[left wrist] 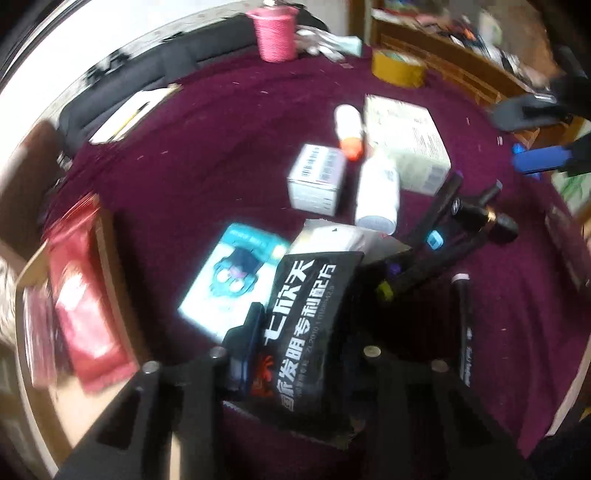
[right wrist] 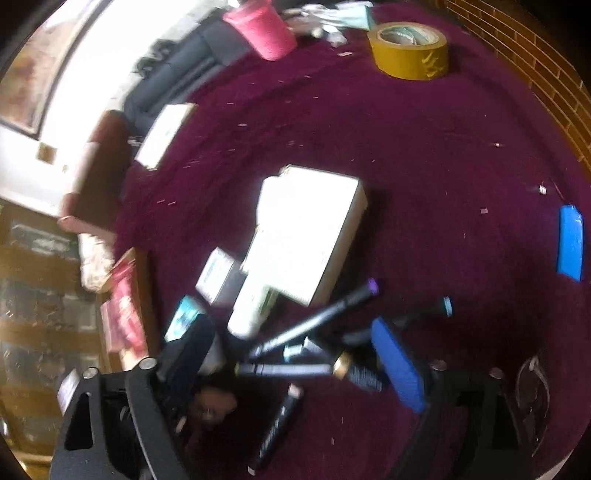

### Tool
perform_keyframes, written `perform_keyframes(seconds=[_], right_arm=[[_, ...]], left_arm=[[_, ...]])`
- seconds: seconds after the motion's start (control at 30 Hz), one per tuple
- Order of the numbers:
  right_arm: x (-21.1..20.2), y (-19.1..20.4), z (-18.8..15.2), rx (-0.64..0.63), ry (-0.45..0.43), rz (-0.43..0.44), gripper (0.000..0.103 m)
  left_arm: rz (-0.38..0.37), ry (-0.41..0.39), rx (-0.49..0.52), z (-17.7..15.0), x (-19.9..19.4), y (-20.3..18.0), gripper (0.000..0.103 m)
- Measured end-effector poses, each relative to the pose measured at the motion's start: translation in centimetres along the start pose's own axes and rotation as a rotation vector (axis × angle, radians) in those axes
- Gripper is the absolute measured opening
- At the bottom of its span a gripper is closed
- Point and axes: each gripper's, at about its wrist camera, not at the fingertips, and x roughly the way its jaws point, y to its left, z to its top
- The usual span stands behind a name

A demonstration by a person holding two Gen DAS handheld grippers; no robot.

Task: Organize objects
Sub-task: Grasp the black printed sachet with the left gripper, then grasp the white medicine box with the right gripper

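Observation:
My left gripper [left wrist: 306, 317] is shut on a black packet [left wrist: 310, 332] printed with white characters; the packet stands upright between the fingers [left wrist: 245, 343]. Behind it lie a teal card [left wrist: 232, 277], a white pouch [left wrist: 332, 236], a small barcoded box [left wrist: 317, 181], two white bottles [left wrist: 378, 192] and a pale larger box [left wrist: 406, 144]. My right gripper [right wrist: 291, 339] hangs open and wide over several black markers [right wrist: 314, 325] scattered on the purple cloth [right wrist: 424, 166]. Nothing is pressed between its blue pads [right wrist: 399, 365].
A cardboard box with red packets [left wrist: 85, 295] sits at the left edge. A pink cup [right wrist: 266, 29] and a yellow tape roll [right wrist: 410, 50] stand at the far side. There is a notepad [right wrist: 164, 133] at the far left and a blue oblong thing [right wrist: 570, 242] at the right.

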Motion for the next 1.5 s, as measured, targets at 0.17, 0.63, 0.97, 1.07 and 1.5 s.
perform_keyframes(seconds=[0.17, 0.63, 0.97, 1.07, 1.5], right_arm=[[3.1, 1.3, 3.0, 0.076, 0.022, -0.068, 0.093], [6.5, 0.8, 4.2, 0.049, 0.034, -0.164, 0.082], [-0.5, 0.0, 1.0, 0.020, -0.069, -0.036, 0.082], [-1.7, 1.8, -0.4, -0.024, -0.083, 0.000, 0.082], [1.0, 13.8, -6.6, -0.287, 0.024, 0.118, 0.083]], left_arm=[[-0.014, -0.061, -0.094, -1.7, -2.9, 1.2, 0.032], [-0.021, -0.123, -0.229, -4.2, -7.3, 3.4, 0.033], [-0.063, -0.136, -0.277, -3.9, -7.1, 4.8, 0.033], [-0.084, -0.139, -0.285, -3.8, -7.1, 5.0, 0.033], [-0.048, -0.177, -0.356, -6.5, -9.5, 9.2, 0.033]])
